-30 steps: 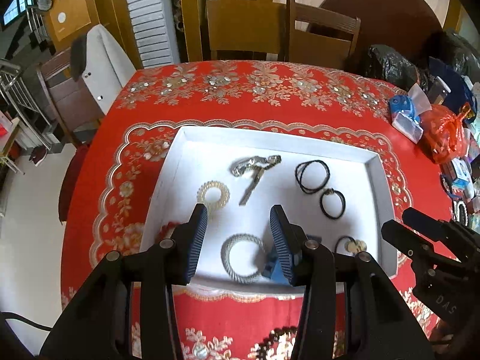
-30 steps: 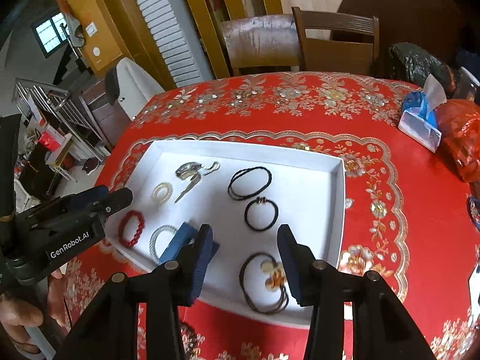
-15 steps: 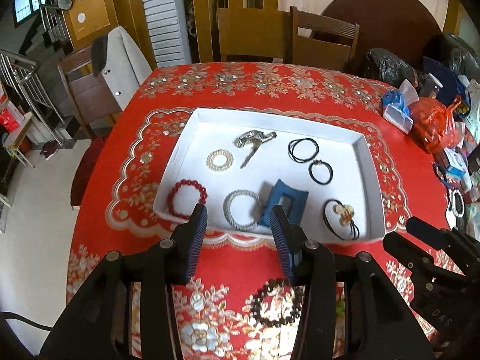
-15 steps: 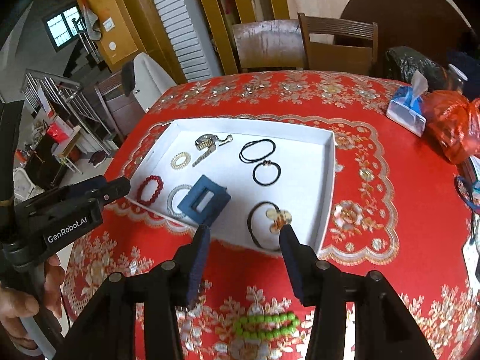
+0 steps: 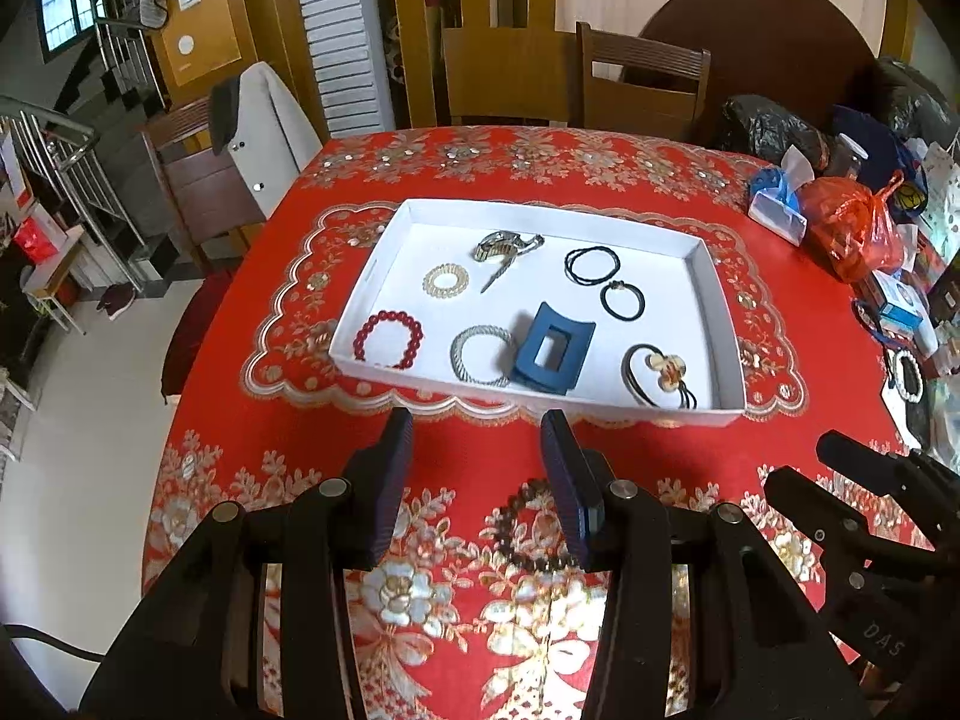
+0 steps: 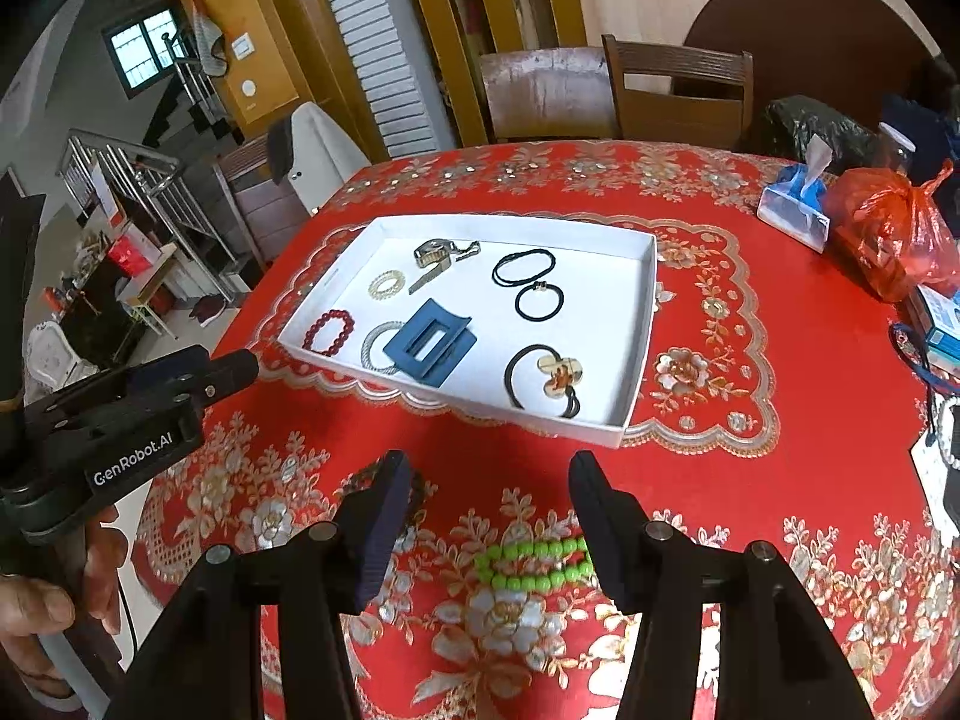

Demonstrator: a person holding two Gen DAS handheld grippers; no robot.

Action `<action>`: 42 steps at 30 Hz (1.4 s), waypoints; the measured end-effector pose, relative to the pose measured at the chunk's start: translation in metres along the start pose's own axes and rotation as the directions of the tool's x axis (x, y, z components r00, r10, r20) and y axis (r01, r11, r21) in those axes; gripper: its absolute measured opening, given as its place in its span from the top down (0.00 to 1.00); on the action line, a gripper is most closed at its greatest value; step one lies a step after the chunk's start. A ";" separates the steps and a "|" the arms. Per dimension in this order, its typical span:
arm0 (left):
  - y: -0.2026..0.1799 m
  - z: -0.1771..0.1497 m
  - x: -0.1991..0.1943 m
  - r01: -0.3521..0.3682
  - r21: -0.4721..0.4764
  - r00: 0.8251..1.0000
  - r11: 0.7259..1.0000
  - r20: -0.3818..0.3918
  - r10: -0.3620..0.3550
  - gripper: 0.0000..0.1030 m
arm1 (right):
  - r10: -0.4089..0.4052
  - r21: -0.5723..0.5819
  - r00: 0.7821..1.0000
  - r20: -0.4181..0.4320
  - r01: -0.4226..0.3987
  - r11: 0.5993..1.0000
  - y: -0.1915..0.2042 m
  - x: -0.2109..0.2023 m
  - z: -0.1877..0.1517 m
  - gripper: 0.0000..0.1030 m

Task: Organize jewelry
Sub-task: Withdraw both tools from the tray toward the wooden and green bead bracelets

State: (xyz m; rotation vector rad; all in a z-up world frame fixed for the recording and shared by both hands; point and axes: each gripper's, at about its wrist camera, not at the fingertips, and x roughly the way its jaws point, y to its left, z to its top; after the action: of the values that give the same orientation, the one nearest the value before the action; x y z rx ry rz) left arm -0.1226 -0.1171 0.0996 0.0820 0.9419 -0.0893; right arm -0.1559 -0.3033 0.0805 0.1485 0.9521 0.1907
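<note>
A white tray [image 5: 708,408] [image 6: 618,435] on the red tablecloth holds a blue claw clip [image 5: 552,354] [image 6: 429,343], a red bead bracelet [image 5: 387,339], a silver bracelet [image 5: 474,354], black hair ties [image 5: 591,264], a flower hair tie [image 6: 555,378] and a metal watch [image 5: 504,246]. My left gripper [image 5: 477,450] hangs open over a dark bead bracelet [image 5: 534,531] lying on the cloth in front of the tray. The jaws of my right gripper [image 6: 489,480] are opening with nothing pressed between them. A green bead bracelet [image 6: 534,564] lies on the cloth below their gap.
At the table's right side stand a tissue pack [image 6: 795,210], an orange plastic bag [image 6: 888,228] and small boxes. Wooden chairs [image 5: 642,84] are behind the table. A hand [image 6: 36,600] holds the left gripper's handle at the left edge.
Both grippers have drawn back from over the tray toward the table's near side. The dark and green bracelets have come into view. The right gripper's jaws stand wider.
</note>
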 end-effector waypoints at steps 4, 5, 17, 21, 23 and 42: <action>0.001 -0.010 -0.009 -0.002 -0.005 1.000 1.000 0.005 0.002 0.58 | 0.000 -0.013 1.000 0.003 0.000 1.000 0.004 -0.008 -0.009 0.48; 0.001 -0.013 -0.011 -0.003 -0.006 1.000 1.000 0.006 0.003 0.58 | 0.000 -0.016 1.000 0.004 0.000 1.000 0.005 -0.010 -0.011 0.48; -0.002 -0.032 -0.025 -0.013 0.003 1.000 1.000 0.014 0.012 0.58 | 0.007 -0.042 1.000 0.010 -0.007 0.999 0.012 -0.024 -0.030 0.41; -0.004 -0.035 -0.028 -0.019 0.008 1.000 1.000 0.022 0.019 0.58 | 0.006 -0.044 1.000 0.009 -0.006 0.999 0.011 -0.026 -0.035 0.41; -0.004 -0.037 -0.029 -0.022 0.007 1.000 1.000 0.021 0.022 0.58 | 0.006 -0.043 1.000 0.008 -0.006 0.999 0.009 -0.026 -0.037 0.41; -0.012 -0.050 -0.024 -0.031 0.016 1.000 0.999 0.002 0.031 0.58 | -0.006 -0.019 1.000 -0.023 0.005 1.000 -0.015 -0.025 -0.056 0.41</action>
State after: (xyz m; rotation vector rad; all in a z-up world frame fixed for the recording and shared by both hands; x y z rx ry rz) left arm -0.1787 -0.1226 0.0893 0.1118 0.9378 -0.0681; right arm -0.2148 -0.3212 0.0649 0.1263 0.9729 0.1967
